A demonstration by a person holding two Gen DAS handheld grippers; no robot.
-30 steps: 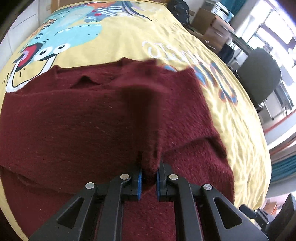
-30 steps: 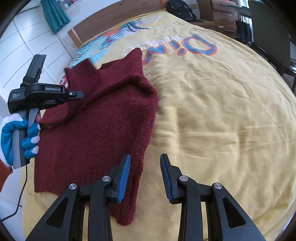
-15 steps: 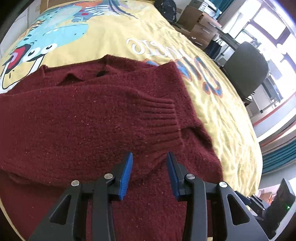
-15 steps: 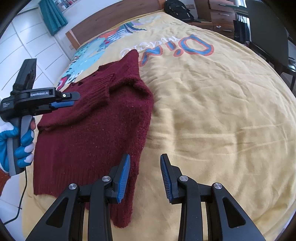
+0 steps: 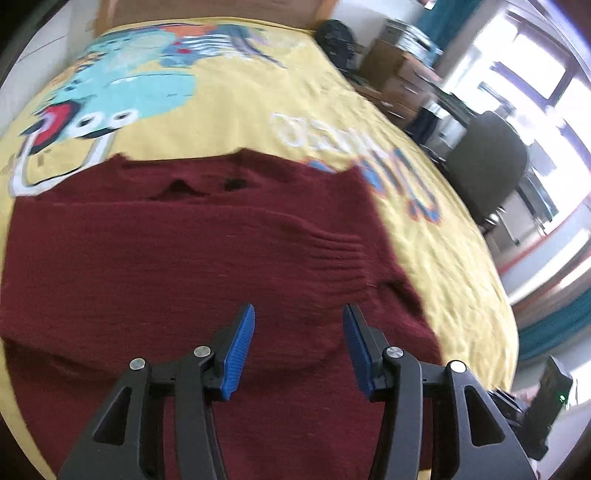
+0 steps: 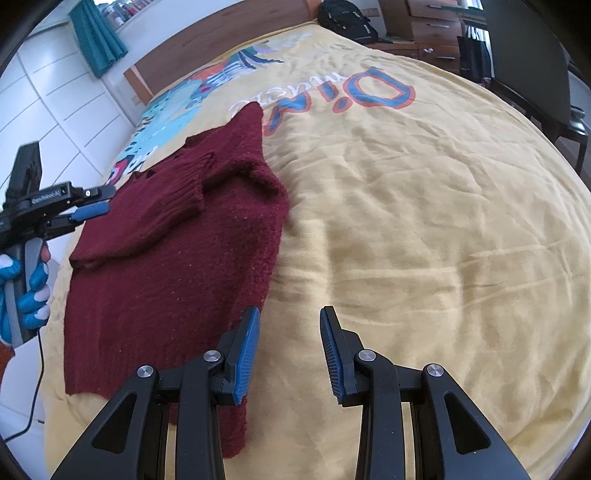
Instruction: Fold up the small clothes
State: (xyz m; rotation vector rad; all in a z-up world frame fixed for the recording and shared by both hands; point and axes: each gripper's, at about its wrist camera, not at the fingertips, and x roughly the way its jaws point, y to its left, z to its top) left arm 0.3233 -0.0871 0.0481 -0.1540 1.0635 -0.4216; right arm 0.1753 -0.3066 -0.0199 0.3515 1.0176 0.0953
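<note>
A dark red knit sweater [image 5: 166, 258] lies flat on a yellow printed bedspread [image 5: 229, 110]. One sleeve [image 5: 325, 251] is folded across its body, ribbed cuff on top. My left gripper [image 5: 298, 347] is open and empty, hovering above the sweater's lower body. In the right wrist view the sweater [image 6: 173, 258] lies at the left, with the folded sleeve [image 6: 177, 199] on it. My right gripper [image 6: 290, 347] is open and empty, above the bedspread [image 6: 424, 229] beside the sweater's right edge. The left gripper [image 6: 88, 212] shows there at the far left.
A wooden headboard [image 6: 207, 48] and white cupboards [image 6: 48, 110] stand behind the bed. A black backpack [image 6: 347, 20], wooden drawers [image 6: 424, 26] and a dark office chair [image 5: 487, 173] stand off the bed's right side.
My left gripper let go of the sleeve, opened wide and drew back; the sleeve now rests folded across the sweater. My right gripper has stayed open in about the same place.
</note>
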